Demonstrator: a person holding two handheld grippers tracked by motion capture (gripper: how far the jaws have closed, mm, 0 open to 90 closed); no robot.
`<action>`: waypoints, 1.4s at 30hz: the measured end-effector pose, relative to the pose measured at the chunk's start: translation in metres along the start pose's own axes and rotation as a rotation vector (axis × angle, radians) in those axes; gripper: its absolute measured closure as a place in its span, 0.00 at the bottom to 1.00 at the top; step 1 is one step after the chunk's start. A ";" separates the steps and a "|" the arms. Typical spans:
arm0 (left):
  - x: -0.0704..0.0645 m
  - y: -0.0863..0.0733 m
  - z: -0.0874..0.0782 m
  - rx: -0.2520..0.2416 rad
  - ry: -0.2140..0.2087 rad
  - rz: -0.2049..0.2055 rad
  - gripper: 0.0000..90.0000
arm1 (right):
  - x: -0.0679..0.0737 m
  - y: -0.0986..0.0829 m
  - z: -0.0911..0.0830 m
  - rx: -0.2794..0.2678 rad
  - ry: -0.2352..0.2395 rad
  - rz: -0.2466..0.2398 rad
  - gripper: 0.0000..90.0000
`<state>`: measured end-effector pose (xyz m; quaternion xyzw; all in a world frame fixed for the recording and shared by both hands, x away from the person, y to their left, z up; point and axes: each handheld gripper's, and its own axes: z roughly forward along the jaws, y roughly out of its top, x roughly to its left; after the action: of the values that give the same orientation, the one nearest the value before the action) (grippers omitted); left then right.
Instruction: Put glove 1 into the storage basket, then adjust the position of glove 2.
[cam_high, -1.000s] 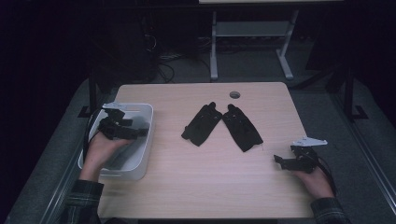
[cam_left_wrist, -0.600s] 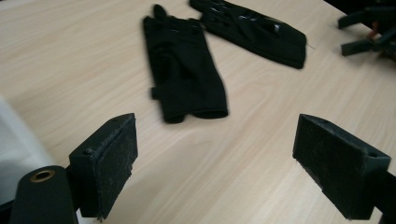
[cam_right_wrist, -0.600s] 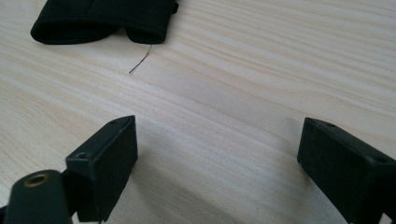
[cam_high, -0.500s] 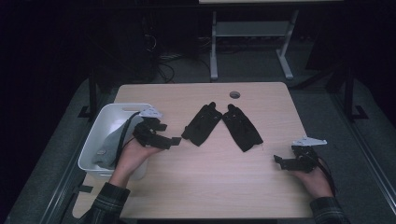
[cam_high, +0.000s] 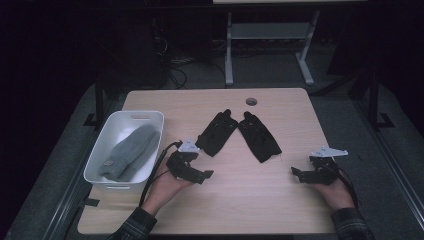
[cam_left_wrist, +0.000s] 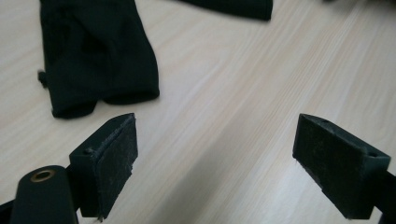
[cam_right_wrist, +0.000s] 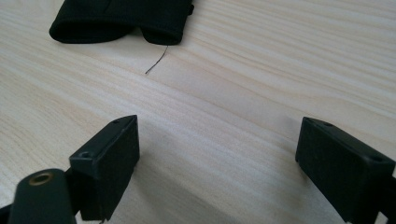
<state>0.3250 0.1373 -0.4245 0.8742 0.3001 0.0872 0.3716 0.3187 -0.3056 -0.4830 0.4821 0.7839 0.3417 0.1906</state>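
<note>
Both claws are open and empty. The left claw (cam_high: 196, 172) is near the left black glove (cam_high: 216, 132), soft and light; best pinch its near cuff.

You have two black gloves (cam_high: 239, 134) on a pale wood-grain tabletop (cam_high: 260, 190). Your bin (cam_high: 150, 120) at the left edge is white, and the sock (cam_high: 131, 150) in it is grey. Both your grippers have black jaws, and your sleeve (cam_high: 135, 227) is plaid.
</note>
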 end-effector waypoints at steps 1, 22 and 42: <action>0.000 -0.004 0.002 0.001 0.003 0.002 0.15 | 0.000 0.000 0.000 0.000 0.000 -0.001 0.15; 0.008 -0.059 0.016 -0.028 0.046 0.055 0.14 | 0.002 0.009 -0.005 0.012 0.028 -0.018 0.31; 0.009 -0.059 0.015 -0.022 0.048 0.057 0.14 | 0.027 0.057 0.004 -0.037 0.176 -0.087 1.00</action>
<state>0.3107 0.1654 -0.4773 0.8759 0.2831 0.1220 0.3713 0.3440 -0.2627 -0.4444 0.4123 0.8114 0.3883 0.1446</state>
